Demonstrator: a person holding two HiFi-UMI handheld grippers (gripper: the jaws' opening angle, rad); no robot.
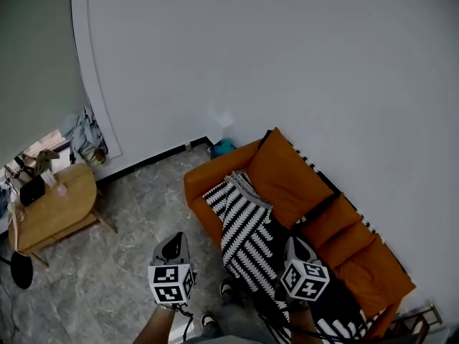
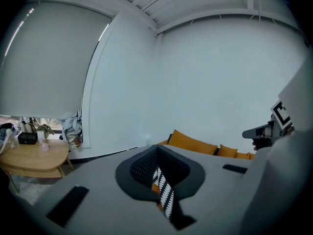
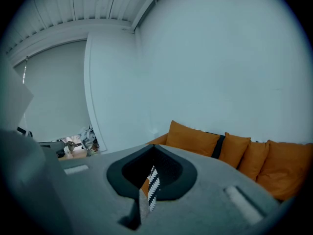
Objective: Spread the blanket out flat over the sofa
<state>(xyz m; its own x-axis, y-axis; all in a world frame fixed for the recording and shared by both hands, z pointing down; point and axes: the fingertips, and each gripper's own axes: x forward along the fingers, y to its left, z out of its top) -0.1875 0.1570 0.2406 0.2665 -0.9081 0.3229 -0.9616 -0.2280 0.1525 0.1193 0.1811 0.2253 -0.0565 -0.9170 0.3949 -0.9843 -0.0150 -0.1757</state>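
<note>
A: Item and place?
B: A black-and-white zigzag-patterned woven blanket [image 1: 247,235] is lying bunched in a strip across the orange cushioned sofa [image 1: 197,185].
A: Jaws?
B: The left gripper [image 1: 173,244] and right gripper [image 1: 295,246] are both clamping its near edge.

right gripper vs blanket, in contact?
Touching. In the right gripper view, the right gripper has its jaws closed, with a strip of the black-and-white blanket caught between them.
</note>
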